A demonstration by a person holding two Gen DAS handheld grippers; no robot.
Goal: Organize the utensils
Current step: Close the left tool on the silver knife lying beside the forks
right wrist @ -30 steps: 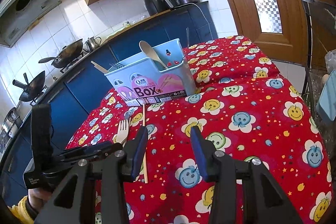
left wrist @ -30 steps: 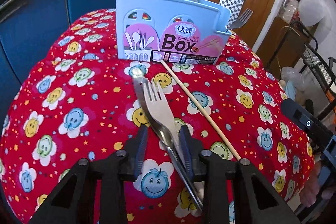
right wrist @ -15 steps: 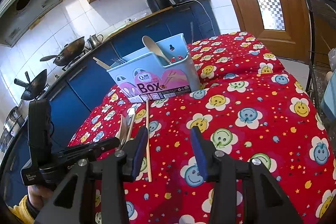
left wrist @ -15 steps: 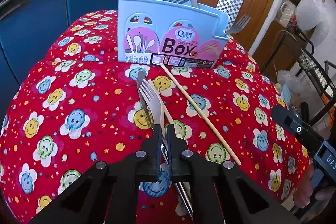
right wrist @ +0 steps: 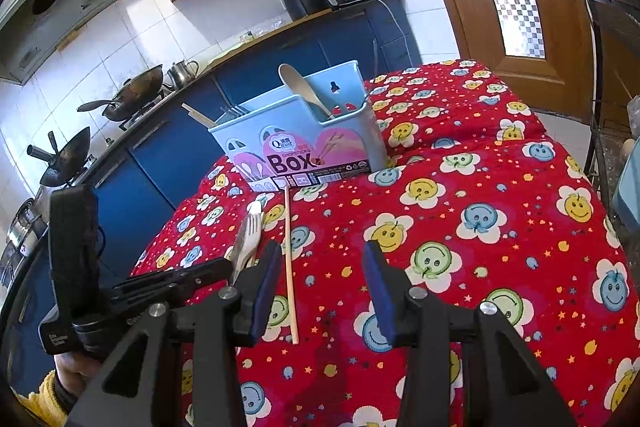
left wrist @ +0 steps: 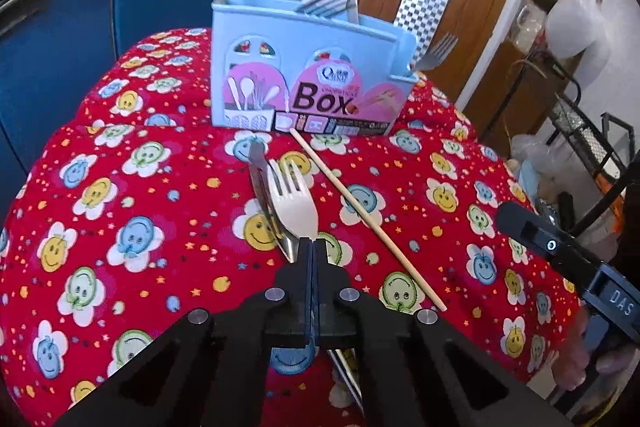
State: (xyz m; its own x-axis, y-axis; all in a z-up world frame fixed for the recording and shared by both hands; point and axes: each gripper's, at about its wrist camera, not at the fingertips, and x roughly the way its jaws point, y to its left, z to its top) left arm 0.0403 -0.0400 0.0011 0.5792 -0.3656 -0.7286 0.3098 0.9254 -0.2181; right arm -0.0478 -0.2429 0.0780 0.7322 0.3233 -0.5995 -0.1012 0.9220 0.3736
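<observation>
- Two utensils stacked on red smiley tablecloth (left wrist: pixel 120 227): pale fork (left wrist: pixel 294 205) lifted above steel knife (left wrist: pixel 262 183), short of blue utensil box (left wrist: pixel 304 75).
- Left gripper (left wrist: pixel 310 247) clamped on fork neck; light, stiff, smooth, likely to pivot.
- Right gripper (right wrist: pixel 318 287) spread wide, empty.
- Thin wooden chopstick (left wrist: pixel 366 217) lying beside.

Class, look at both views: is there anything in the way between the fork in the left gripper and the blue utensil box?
Nothing visible blocks it. The left gripper holds the fork above a knife on the cloth, and only bare tablecloth lies before the box. The chopstick lies off to the right.
</observation>
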